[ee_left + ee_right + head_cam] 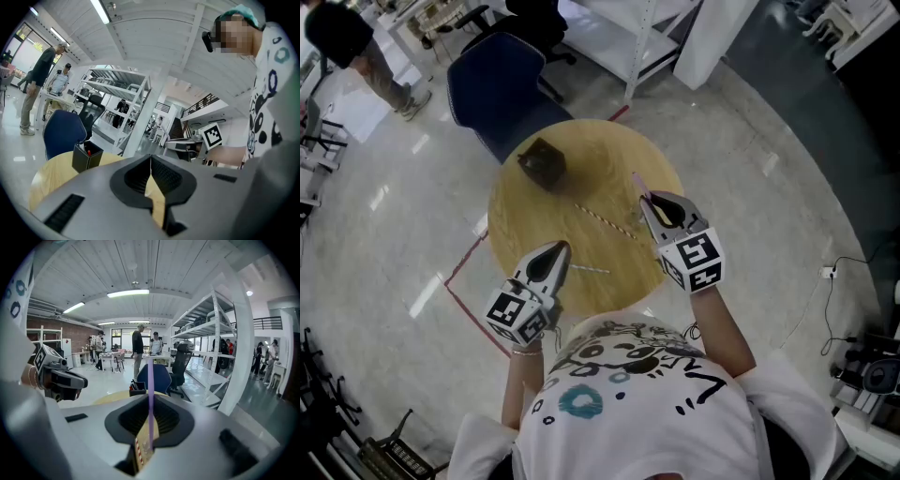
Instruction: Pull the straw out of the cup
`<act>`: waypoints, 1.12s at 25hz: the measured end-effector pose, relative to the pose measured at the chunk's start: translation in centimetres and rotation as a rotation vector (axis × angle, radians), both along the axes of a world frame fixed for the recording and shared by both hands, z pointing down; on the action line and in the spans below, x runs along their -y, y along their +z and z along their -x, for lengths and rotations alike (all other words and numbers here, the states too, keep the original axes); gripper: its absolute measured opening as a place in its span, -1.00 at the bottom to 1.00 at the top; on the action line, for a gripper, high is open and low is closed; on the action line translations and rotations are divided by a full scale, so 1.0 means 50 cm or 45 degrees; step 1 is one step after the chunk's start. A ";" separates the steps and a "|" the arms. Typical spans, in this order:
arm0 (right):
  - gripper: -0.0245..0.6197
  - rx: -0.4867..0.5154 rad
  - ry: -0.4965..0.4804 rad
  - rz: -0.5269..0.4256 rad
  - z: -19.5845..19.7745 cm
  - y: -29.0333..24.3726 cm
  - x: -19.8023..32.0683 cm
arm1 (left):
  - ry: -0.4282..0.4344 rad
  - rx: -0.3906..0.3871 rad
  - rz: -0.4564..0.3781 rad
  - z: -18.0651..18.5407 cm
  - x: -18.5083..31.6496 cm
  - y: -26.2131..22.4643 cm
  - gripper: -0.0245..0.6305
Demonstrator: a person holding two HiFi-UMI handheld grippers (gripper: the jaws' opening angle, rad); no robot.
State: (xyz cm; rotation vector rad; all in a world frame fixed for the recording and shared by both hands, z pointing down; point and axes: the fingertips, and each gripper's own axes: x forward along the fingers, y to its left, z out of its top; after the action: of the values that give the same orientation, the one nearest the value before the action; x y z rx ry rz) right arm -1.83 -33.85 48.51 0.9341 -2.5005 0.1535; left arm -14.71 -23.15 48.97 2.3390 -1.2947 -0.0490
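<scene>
A dark square cup (542,164) stands at the far left of the round wooden table (525,220); in the left gripper view the cup (86,156) shows a red tip inside. My right gripper (651,202) hovers over the table's right side, shut on a thin purple straw (150,380) that stands upright between its jaws, clear of the cup (137,391). A red-and-white striped straw (605,222) lies flat mid-table, and a pale straw (589,270) lies near the front edge. My left gripper (555,249) is shut on nothing, near that front edge.
A blue chair (502,89) stands just beyond the table. Red tape (464,272) marks the floor at the left. White shelving (628,42) is at the back, a person (356,52) stands far left, and a cable (830,281) runs over the floor at right.
</scene>
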 end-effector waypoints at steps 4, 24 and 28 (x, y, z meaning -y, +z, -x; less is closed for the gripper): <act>-0.79 0.010 -0.012 -0.029 -0.001 -0.026 -0.013 | -0.005 0.002 -0.024 -0.006 -0.010 -0.018 -0.87; -0.79 0.084 -0.037 -0.175 -0.015 -0.138 -0.027 | -0.045 0.028 -0.126 -0.019 -0.012 -0.093 -0.87; -0.79 0.078 -0.084 -0.202 0.001 -0.155 -0.030 | -0.078 0.034 -0.136 -0.007 -0.019 -0.100 -0.87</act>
State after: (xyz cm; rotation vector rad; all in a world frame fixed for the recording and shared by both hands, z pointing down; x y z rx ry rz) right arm -1.90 -32.32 40.77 0.9193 -2.6272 -0.0388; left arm -14.34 -22.21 43.95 2.3958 -1.4082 -0.1093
